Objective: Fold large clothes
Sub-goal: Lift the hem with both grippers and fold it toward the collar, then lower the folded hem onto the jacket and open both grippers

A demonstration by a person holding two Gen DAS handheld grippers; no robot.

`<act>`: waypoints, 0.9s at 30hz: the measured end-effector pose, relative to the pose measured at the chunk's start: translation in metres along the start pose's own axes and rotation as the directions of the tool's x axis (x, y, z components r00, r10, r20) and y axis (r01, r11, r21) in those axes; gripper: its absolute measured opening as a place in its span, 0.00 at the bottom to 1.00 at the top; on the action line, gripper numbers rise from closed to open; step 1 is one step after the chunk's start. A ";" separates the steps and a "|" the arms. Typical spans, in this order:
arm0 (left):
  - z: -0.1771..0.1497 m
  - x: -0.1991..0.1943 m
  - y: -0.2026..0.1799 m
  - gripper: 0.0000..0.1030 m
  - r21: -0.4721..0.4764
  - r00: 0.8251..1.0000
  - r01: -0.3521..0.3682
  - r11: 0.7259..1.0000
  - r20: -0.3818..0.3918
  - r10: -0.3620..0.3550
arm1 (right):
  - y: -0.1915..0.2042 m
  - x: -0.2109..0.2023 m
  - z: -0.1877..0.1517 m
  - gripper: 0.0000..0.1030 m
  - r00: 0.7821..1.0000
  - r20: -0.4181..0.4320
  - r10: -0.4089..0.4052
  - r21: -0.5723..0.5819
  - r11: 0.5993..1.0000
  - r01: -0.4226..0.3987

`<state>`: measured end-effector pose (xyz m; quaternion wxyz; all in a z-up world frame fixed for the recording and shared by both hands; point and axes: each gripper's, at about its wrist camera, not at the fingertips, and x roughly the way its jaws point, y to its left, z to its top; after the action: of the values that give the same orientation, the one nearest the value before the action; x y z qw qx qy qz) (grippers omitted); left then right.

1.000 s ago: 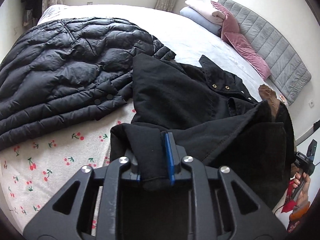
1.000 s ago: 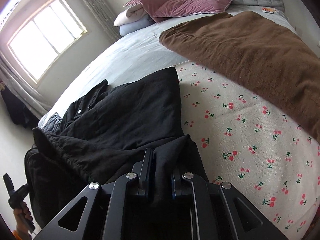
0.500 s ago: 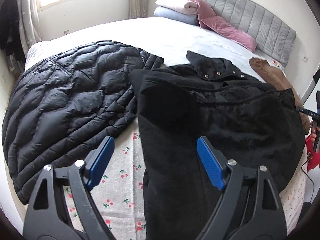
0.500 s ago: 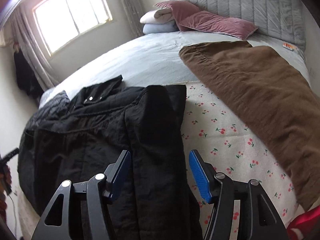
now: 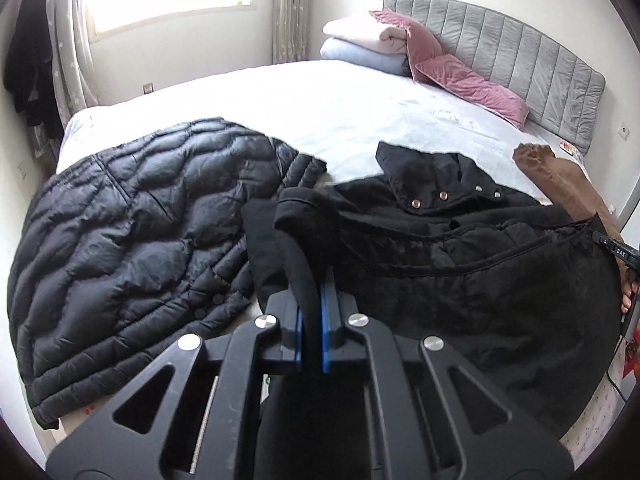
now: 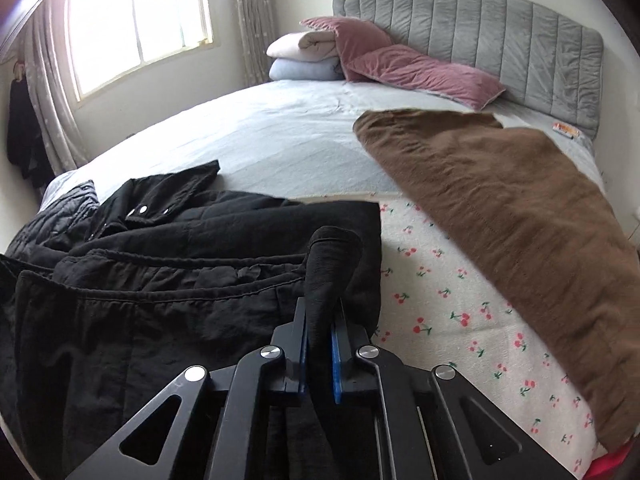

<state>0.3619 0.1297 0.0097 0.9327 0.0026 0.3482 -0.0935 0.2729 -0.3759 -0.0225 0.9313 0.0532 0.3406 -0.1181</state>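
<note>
A black coat (image 5: 460, 264) with metal snaps at its collar lies partly folded on the bed, also seen in the right wrist view (image 6: 168, 272). My left gripper (image 5: 310, 300) is shut on a raised fold of the coat's left edge. My right gripper (image 6: 320, 320) is shut on a raised fold of the coat's right edge (image 6: 332, 264). Both folds stand up from between the blue pads.
A black quilted puffer jacket (image 5: 128, 248) lies left of the coat. A brown garment (image 6: 500, 216) lies on the right over the cherry-print sheet (image 6: 448, 312). Pink pillows (image 6: 424, 72), folded blankets (image 6: 304, 56) and a grey headboard (image 6: 500, 28) are at the far end.
Both grippers were shut on the coat a second ago, opened over it half a second ago, and have now shut again on new folds at its left and right edges.
</note>
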 end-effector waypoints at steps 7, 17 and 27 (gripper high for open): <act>0.067 -0.014 -0.004 0.07 -0.036 0.978 -0.101 0.994 0.182 0.106 | 0.001 -0.020 0.059 0.05 0.976 0.182 -0.120 0.072 0.992 0.108; 0.151 0.087 -0.010 0.08 -0.071 0.931 -0.249 0.966 0.258 0.259 | 0.027 0.049 0.155 0.05 0.927 0.271 -0.258 0.033 0.965 0.259; 0.099 0.234 -0.003 0.12 -0.032 0.946 -0.323 0.946 -0.001 0.323 | 0.018 0.198 0.119 0.07 0.958 0.006 -0.286 -0.047 0.957 0.286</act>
<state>0.5989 0.0798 -0.0672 0.9362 0.0445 0.3424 0.0660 0.4988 -0.4159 -0.0595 0.9052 -0.0189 0.3479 -0.2435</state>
